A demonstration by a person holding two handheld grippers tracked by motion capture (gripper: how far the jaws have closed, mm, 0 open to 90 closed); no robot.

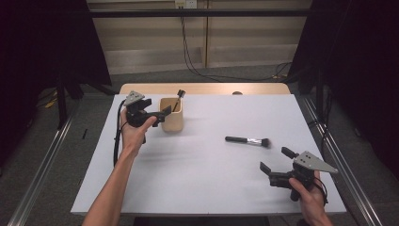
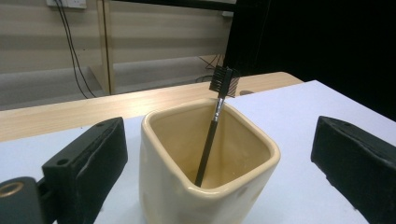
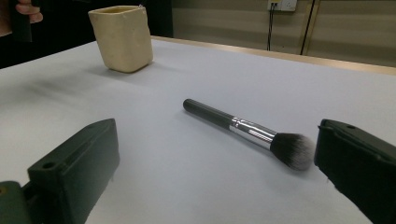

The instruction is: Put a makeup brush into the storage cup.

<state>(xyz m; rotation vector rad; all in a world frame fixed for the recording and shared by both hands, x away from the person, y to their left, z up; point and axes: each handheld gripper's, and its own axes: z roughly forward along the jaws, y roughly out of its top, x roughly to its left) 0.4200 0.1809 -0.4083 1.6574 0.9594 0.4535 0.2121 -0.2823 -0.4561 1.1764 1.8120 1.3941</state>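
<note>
Cream square ceramic cup (image 1: 171, 115): upper left of the high view, on the white table (image 1: 202, 188). Thin black comb-headed brush (image 2: 212, 135): upright inside the cup, leaning on its rim. Left gripper (image 1: 162, 114): just beside the cup, jaws spread, nothing pinched. Black-handled powder brush with silver ferrule (image 1: 248, 140): flat, right of centre. Right gripper (image 1: 276, 164): lower right, near that brush, jaws spread, empty.

White table (image 1: 188, 188): cream cup (image 1: 171, 121), makeup brush (image 1: 248, 140).
</note>
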